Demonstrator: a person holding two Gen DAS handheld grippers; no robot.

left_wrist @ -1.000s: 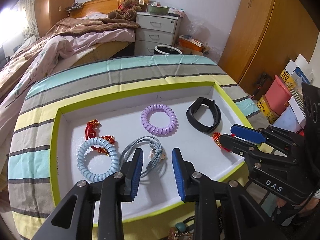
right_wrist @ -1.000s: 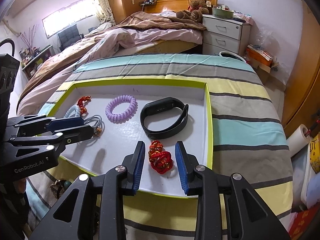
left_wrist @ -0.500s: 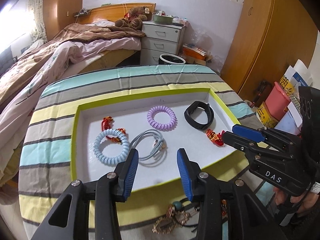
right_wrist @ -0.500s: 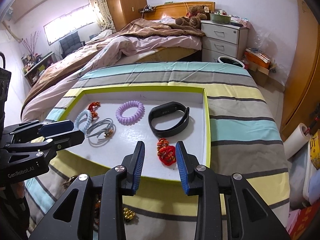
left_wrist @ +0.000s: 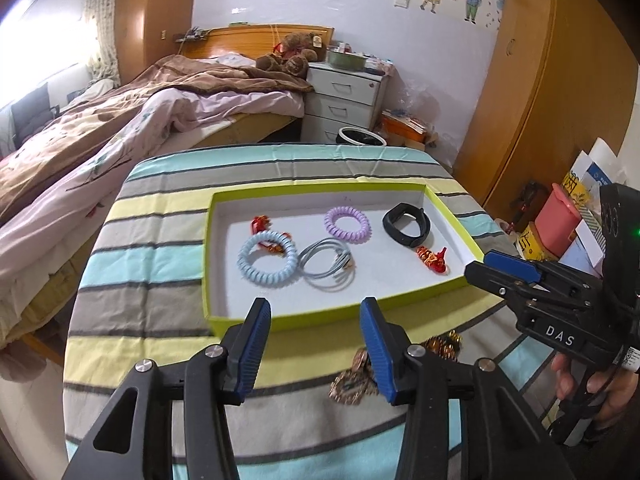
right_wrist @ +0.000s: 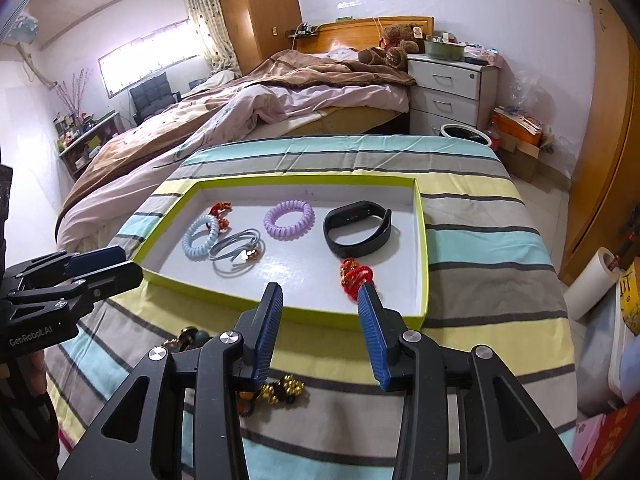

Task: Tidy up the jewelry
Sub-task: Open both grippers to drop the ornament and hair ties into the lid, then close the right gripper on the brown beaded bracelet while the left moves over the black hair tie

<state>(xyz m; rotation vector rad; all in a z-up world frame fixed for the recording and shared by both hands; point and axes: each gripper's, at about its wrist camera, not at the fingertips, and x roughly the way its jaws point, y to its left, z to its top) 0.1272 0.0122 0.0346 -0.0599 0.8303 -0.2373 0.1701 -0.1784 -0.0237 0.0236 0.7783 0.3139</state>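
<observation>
Both grippers, left (left_wrist: pixel 316 346) and right (right_wrist: pixel 320 334), spread and empty, now withdrawn from tray (right_wrist: pixel 423 240). Red knot charm (right_wrist: pixel 356 276) deposited ahead of right tool; loose gold beads (right_wrist: pixel 280 390) beneath, pending.

Left black two-finger gripper with blue ribbed pads (left_wrist: pixel 316 320): fingers (left_wrist: pixel 256 328) spread wide apart, holding nothing, pointing forward and level. Right black two-finger gripper with blue ribbed pads (right_wrist: pixel 318 310): fingers (right_wrist: pixel 370 320) likewise parted and empty. In the left wrist view, a bare hand (left_wrist: pixel 592 384) grips the right gripper's handle from below.
</observation>
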